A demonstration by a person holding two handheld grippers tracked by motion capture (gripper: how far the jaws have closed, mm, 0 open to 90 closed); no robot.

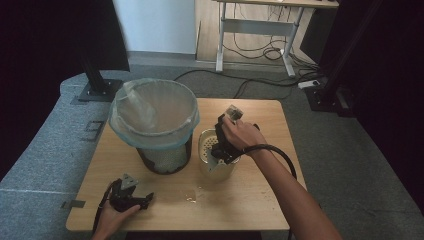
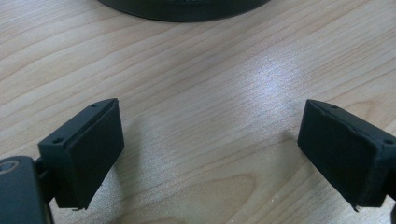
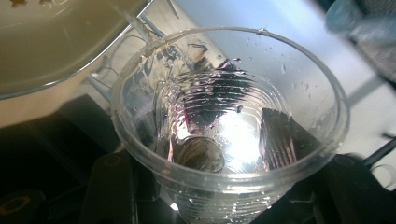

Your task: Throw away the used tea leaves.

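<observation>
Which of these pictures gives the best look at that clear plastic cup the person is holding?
The right gripper view: the clear plastic cup sits up close between that gripper's jaws, showing its wet, ribbed inside. In the high view the cup is a small blur above the right hand, over the cream container. The left gripper view faces bare tabletop.

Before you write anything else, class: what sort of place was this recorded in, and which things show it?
Probably a lab or office room set up for recording, not a home. A small wooden table stands on grey carpet, black stands with base plates flank it, and a height-adjustable desk stands behind with loose cables beneath.
</observation>
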